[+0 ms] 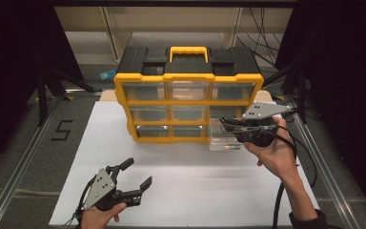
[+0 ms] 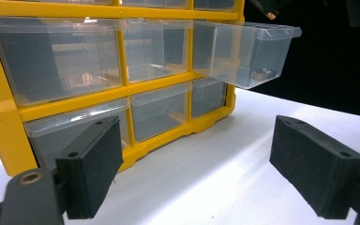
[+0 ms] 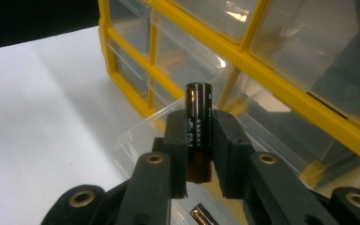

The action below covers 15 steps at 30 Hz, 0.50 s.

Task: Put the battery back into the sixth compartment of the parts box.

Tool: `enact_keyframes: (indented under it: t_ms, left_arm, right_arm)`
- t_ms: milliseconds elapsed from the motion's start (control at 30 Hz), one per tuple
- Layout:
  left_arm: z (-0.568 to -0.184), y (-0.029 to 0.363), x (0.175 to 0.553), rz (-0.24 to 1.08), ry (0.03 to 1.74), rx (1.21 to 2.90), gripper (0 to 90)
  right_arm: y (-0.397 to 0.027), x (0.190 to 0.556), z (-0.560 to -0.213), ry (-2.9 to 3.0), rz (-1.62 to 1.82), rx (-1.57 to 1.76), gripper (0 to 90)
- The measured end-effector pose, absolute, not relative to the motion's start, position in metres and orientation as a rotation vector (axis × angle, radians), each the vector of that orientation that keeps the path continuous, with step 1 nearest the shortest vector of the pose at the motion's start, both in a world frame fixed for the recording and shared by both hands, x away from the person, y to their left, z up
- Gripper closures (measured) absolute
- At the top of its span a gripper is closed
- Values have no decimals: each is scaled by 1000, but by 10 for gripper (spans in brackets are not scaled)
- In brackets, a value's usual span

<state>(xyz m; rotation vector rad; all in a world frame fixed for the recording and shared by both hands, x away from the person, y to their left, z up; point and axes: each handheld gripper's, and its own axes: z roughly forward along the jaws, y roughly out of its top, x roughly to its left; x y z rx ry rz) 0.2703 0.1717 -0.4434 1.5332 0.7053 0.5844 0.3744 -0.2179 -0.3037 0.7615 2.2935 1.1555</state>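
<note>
At a white counter (image 1: 181,191), the right gripper (image 3: 199,140) holds its fingers closed on a dark battery (image 3: 199,126), upright over a clear drawer (image 2: 246,54) pulled from the yellow organizer (image 1: 188,102) — a grip the right gripper view makes plain, while the high view leaves it hard to make out. A second small item (image 3: 202,216) below is cut off. The left gripper (image 1: 136,175) rests low near the front edge, fingers spread wide, empty.

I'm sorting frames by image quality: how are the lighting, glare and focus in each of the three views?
High view: the white table is bright, surroundings nearly black, slightly soft overall. Left gripper view: glare on the organizer's clear drawers; the open left gripper has soft-edged jaws. Right gripper view: the battery clamped in the right gripper is fairly sharp, its top glinting; the drawers behind blur.
</note>
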Motion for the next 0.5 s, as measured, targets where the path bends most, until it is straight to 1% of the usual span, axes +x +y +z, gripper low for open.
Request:
enact_keyframes:
  t_ms: [433, 500]
  left_arm:
    - [-444, 172, 271, 586, 701, 1536, 168]
    - [-443, 172, 270, 584, 706, 1532, 167]
  right_arm:
    - [-214, 385, -315, 2319, 1127, 798, 764]
    - [-212, 386, -318, 2333, 1131, 807, 746]
